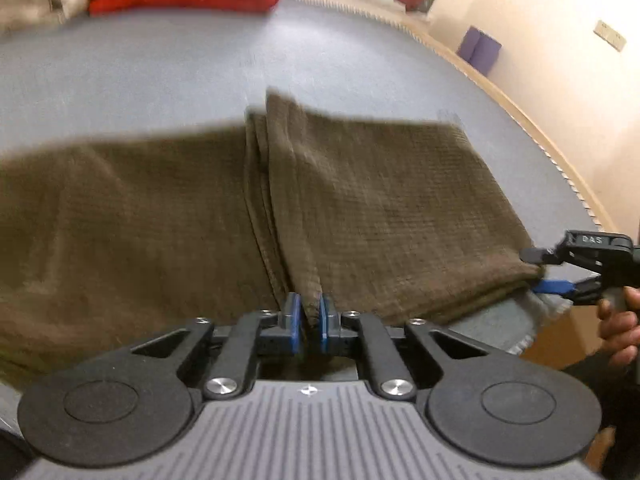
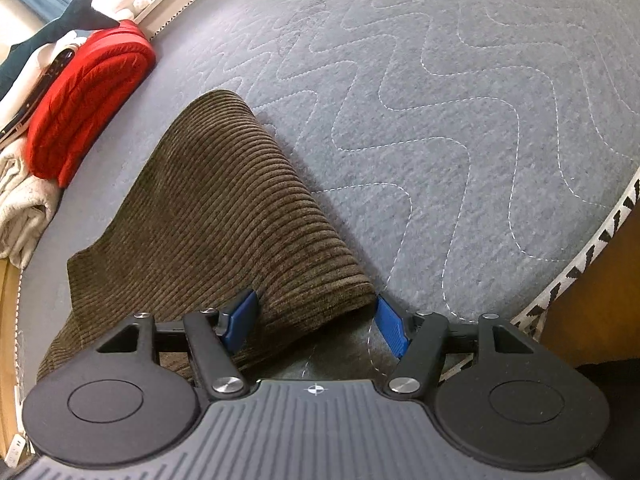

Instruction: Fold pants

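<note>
Pants (image 1: pixel 380 208): brown corduroy, spread across the grey quilted mattress (image 2: pixel 460 120), near its front edge.
Left tongs (image 1: pixel 311 316): clamped on a raised fold of the pants, blue pads pressed to the cloth.
Right tongs (image 2: pixel 316 320): held apart, the pants' end lying between the pads, unpinched.
Red bundle (image 2: pixel 84 96): seen well apart, at the mattress's far side.

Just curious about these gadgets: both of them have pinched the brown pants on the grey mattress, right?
Not quite. Only the left gripper has pinched the brown pants. The right wrist view shows the right gripper with jaws wide apart, cloth between them, on the grey mattress.
</note>
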`<state>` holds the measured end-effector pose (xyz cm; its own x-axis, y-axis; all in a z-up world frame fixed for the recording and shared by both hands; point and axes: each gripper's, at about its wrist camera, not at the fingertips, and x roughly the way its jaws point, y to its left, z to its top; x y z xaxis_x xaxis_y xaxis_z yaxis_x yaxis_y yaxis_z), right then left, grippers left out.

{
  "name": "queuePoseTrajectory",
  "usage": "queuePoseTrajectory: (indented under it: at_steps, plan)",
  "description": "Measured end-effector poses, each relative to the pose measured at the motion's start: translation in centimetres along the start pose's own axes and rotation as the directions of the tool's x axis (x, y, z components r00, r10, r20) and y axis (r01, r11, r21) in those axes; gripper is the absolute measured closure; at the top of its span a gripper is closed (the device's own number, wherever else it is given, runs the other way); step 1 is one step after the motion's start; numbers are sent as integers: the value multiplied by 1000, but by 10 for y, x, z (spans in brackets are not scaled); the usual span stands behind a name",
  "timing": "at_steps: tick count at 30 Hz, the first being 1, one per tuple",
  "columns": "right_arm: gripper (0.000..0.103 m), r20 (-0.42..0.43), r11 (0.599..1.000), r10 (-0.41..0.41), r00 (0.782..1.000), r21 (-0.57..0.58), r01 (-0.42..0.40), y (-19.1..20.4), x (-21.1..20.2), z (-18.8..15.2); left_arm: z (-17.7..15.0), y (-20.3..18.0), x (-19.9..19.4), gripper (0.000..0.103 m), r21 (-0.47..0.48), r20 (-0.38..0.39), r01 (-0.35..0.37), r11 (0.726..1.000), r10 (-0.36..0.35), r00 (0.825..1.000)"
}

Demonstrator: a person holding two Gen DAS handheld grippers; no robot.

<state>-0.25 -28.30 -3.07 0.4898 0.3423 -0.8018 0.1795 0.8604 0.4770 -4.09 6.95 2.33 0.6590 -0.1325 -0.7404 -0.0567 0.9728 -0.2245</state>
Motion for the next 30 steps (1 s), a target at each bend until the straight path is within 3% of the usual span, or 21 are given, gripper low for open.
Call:
queuePoseTrajectory:
  at_steps: [2, 5, 7, 9, 10, 18, 24, 30]
  plan:
    - [37, 9, 1000, -5, 1000, 1, 5, 1, -1, 0, 1, -11, -14, 93, 45, 75, -9, 999, 6, 997]
    - [36, 35, 999, -25, 999, -26, 26, 6, -4, -2, -3, -27, -18, 93, 124, 103, 42, 991, -55, 993]
    - [37, 57, 997, -46, 997, -66, 49, 13, -6, -3, -7, -36, -8, 93, 175, 56, 52, 983, -62, 996]
    - [36, 76, 993, -59, 995, -97, 67, 18, -8, -4, -13, -39, 12, 94, 198, -48, 22, 980, -13, 999]
    - [36, 80, 992, -62, 995, -103, 70, 19, -7, -4, -14, -38, 12, 93, 203, -31, 25, 979, -19, 999]
    - [34, 77, 990, -78, 994, -112, 86, 19, -2, -2, 2, -21, 0, 91, 103, 53, 78, 992, -84, 995]
    - [33, 84, 985, -105, 991, -132, 115, 25, 3, -3, 1, -18, 16, 88, 85, -32, 78, 993, -76, 997]
    - [36, 93, 983, -116, 989, -130, 127, 27, 0, -5, 3, -17, 9, 87, 77, 18, 83, 994, -84, 996]
